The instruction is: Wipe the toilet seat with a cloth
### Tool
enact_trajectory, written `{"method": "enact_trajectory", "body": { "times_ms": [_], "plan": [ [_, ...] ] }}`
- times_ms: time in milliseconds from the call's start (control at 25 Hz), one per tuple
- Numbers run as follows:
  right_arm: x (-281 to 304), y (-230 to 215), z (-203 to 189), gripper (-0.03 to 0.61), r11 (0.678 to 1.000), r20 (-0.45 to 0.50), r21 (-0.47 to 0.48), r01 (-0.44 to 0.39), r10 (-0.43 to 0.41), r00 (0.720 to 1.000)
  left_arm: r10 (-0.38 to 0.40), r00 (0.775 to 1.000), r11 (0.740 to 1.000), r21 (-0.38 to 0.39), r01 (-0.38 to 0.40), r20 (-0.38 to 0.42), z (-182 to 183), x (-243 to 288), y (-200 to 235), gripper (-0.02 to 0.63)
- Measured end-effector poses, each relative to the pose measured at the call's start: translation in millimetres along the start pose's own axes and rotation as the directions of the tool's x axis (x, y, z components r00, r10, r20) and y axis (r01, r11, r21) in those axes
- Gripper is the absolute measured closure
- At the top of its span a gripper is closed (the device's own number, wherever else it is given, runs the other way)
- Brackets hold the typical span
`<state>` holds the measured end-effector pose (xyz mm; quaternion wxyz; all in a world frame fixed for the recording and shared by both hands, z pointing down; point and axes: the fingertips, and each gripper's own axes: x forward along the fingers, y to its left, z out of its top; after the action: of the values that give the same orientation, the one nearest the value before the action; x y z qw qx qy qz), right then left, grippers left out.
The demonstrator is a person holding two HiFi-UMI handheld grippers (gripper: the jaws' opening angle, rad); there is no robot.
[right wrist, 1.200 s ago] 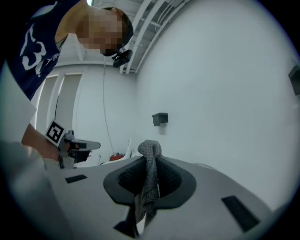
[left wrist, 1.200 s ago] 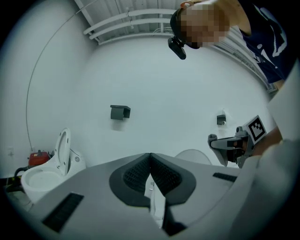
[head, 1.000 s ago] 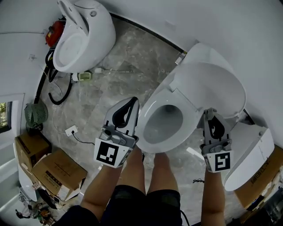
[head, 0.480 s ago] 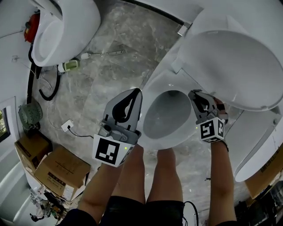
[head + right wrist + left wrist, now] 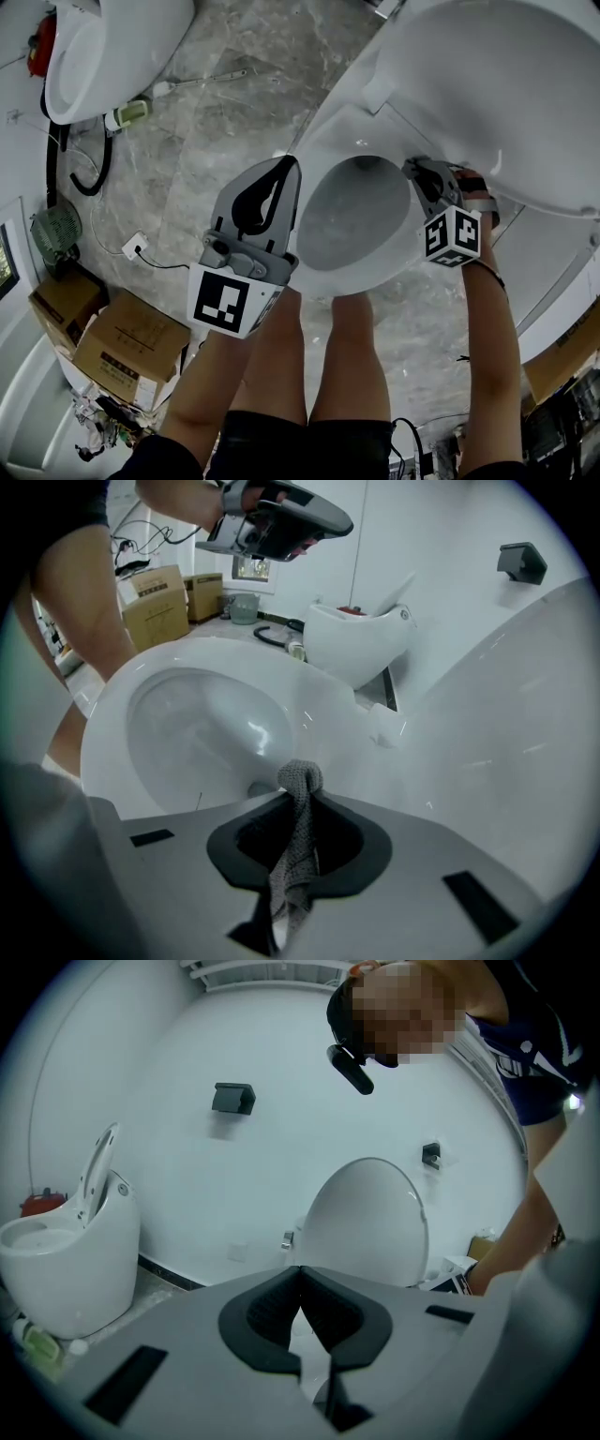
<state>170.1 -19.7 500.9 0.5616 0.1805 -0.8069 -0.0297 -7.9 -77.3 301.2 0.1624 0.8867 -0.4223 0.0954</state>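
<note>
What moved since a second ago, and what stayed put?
The right gripper, jaws shut on the grey knitted cloth, moved forward to the right rim of the white toilet seat. The left gripper stayed left of the seat, jaws shut and empty.

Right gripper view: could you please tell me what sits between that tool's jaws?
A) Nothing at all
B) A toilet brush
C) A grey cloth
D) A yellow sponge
C: the right tool is shut on a grey knitted cloth, which bunches up past the jaw tips, over the rim of the toilet.
</note>
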Motion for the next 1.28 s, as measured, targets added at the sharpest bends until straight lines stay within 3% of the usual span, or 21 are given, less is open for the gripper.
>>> {"method": "enact_trajectory", "body": {
  "times_ms": [160, 400, 480, 600, 720, 840, 960, 1080, 1160, 1280],
  "plan": [
    [0, 9, -6, 0.515, 0.999, -0.037, -0.037, -0.013, 0.012, 0.999, 0.001, 1.000, 1.000, -0.018, -0.001, -0.002, -4, 2, -7, 0.600],
    [-10, 68, -33, 0.517, 0.985, -0.091, 0.001, -0.173, 0.172, 0.981, -0.002, 1.000, 1.000, -0.024, 0.002, -0.006, -5, 4, -13, 0.600],
    [-15, 96, -38, 0.518, 0.971, -0.100, 0.067, -0.232, 0.237, 0.966, 0.005, 1.000, 0.999, -0.035, -0.006, -0.005, -5, 6, -13, 0.600],
    [-22, 137, -33, 0.518, 0.920, -0.079, 0.191, -0.343, 0.362, 0.929, 0.011, 1.000, 0.999, -0.044, -0.011, -0.001, -6, 7, -14, 0.600],
    [-22, 152, -29, 0.518, 0.898, -0.072, 0.194, -0.394, 0.414, 0.908, 0.012, 1.000, 0.999, -0.044, -0.012, 0.002, -6, 5, -13, 0.600],
    [-15, 126, -35, 0.518, 0.934, -0.101, 0.149, -0.324, 0.340, 0.935, 0.013, 1.000, 0.999, -0.044, -0.013, -0.004, -7, 2, -13, 0.600],
    [-6, 74, -34, 0.522, 0.985, -0.117, 0.049, -0.167, 0.172, 0.978, 0.016, 1.000, 0.999, -0.048, -0.016, -0.006, -8, 1, -13, 0.600],
    [-5, 35, -27, 0.522, 0.999, -0.086, -0.005, -0.037, 0.036, 0.996, 0.011, 1.000, 0.999, -0.049, -0.011, -0.005, -11, 2, -18, 0.600],
    [-5, 34, -27, 0.523, 0.999, -0.078, 0.023, -0.027, 0.029, 0.997, 0.005, 1.000, 0.999, -0.051, -0.006, -0.007, -13, 1, -22, 0.600],
    [-2, 65, -34, 0.523, 0.992, -0.110, 0.081, -0.099, 0.108, 0.988, -0.003, 1.000, 0.999, -0.054, 0.002, -0.008, -15, 2, -27, 0.600]
  ]
}}
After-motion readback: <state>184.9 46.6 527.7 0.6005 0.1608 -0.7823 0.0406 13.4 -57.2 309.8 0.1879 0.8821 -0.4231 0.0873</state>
